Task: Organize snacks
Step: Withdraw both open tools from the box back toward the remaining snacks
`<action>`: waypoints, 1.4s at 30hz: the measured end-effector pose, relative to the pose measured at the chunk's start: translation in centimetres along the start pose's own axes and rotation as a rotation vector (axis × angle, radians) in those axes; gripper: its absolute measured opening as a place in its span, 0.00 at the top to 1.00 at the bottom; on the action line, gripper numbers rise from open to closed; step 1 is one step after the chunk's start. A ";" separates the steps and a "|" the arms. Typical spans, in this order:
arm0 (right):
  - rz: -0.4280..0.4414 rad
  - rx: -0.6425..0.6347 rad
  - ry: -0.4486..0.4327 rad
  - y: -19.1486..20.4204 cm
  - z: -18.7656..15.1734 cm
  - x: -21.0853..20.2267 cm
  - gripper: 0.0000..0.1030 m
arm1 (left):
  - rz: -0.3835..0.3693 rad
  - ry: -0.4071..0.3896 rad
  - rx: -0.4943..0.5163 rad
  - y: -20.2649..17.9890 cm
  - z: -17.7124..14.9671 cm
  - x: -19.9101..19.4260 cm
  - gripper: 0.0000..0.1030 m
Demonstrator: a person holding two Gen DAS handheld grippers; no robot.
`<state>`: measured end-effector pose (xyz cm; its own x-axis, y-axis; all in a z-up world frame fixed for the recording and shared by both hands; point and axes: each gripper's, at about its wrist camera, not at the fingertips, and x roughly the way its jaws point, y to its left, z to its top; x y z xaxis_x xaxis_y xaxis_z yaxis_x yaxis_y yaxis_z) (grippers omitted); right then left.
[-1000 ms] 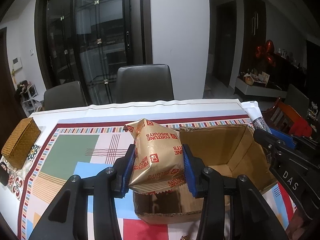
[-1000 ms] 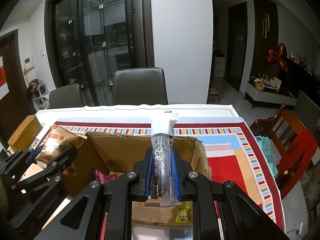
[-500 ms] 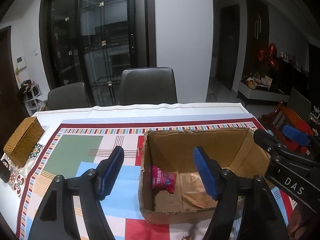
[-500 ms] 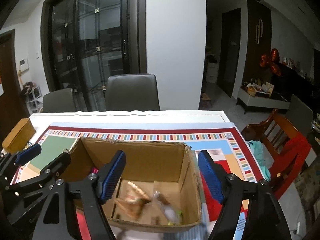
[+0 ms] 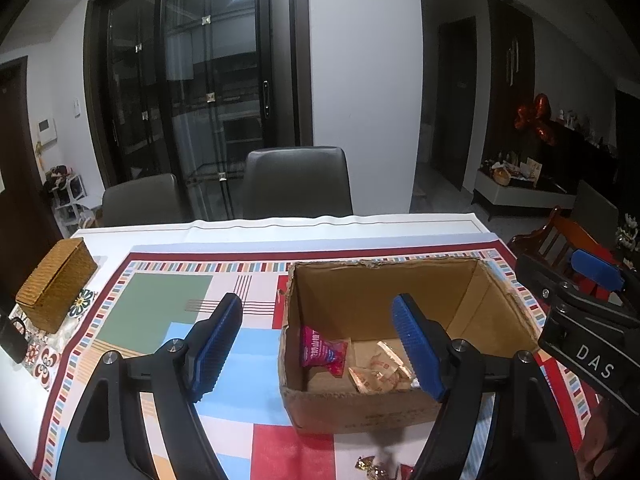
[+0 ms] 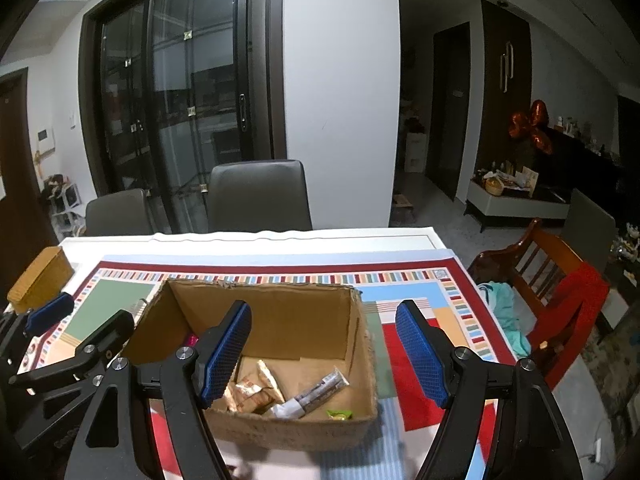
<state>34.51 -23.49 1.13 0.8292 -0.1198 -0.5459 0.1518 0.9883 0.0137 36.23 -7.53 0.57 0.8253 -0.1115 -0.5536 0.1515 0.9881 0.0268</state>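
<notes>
An open cardboard box (image 5: 360, 404) stands on the patterned tablecloth. Inside lie a gold biscuit packet (image 5: 380, 376) and a pink-red packet (image 5: 320, 352). The right wrist view shows the box (image 6: 292, 424) holding the biscuit packet (image 6: 250, 392), a silver-and-white bar wrapper (image 6: 316, 394) and a small green-yellow candy (image 6: 340, 413). My left gripper (image 5: 317, 302) hovers above the box's near left part; its jaws are opening with nothing between them. My right gripper (image 6: 324, 306) hangs open and empty above the box's near right part.
A woven wicker box (image 5: 56, 284) sits at the table's left edge. Some wrapped candies (image 5: 376, 466) lie in front of the cardboard box. Two grey chairs (image 5: 296, 184) stand behind the table; a wooden chair with red cloth (image 6: 560, 304) is to the right.
Both grippers went from shut to open. The biscuit packet left the left jaws and the bar wrapper the right; both now lie in the box. Both grippers drew back and up.
</notes>
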 end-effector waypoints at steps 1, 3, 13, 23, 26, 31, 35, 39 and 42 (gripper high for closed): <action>-0.001 0.002 -0.003 -0.1 -0.1 -0.3 0.27 | -0.001 -0.004 0.000 -0.1 0.0 -0.4 0.25; -0.003 0.003 -0.007 -0.3 -0.2 -0.9 0.27 | -0.002 -0.010 0.003 -0.2 -0.2 -1.0 0.25; -0.013 0.005 -0.030 -1.3 -1.6 -4.1 0.27 | -0.012 -0.031 0.011 -1.0 -1.5 -4.1 0.25; -0.029 0.004 -0.030 -2.5 -4.1 -6.6 0.27 | -0.030 -0.034 0.020 -2.3 -3.7 -6.6 0.25; -0.038 0.005 -0.024 -2.9 -5.0 -7.2 0.27 | -0.039 -0.032 0.022 -2.7 -4.6 -7.1 0.25; -0.054 -0.007 -0.015 -3.3 -6.4 -8.3 0.27 | -0.053 -0.025 0.026 -3.3 -5.8 -8.0 0.25; -0.065 -0.008 -0.018 -3.6 -7.5 -9.3 0.27 | -0.057 -0.024 0.037 -3.5 -6.7 -8.9 0.25; -0.073 -0.010 -0.016 -3.7 -8.0 -9.9 0.27 | -0.061 -0.025 0.047 -3.6 -7.6 -9.7 0.25; -0.075 -0.005 -0.016 -3.9 -8.7 -10.6 0.27 | -0.066 -0.025 0.052 -3.7 -8.4 -10.3 0.25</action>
<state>20.46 -25.29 -0.39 0.8241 -0.1948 -0.5320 0.2108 0.9770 -0.0311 22.56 -9.17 -0.84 0.8256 -0.1795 -0.5349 0.2335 0.9717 0.0343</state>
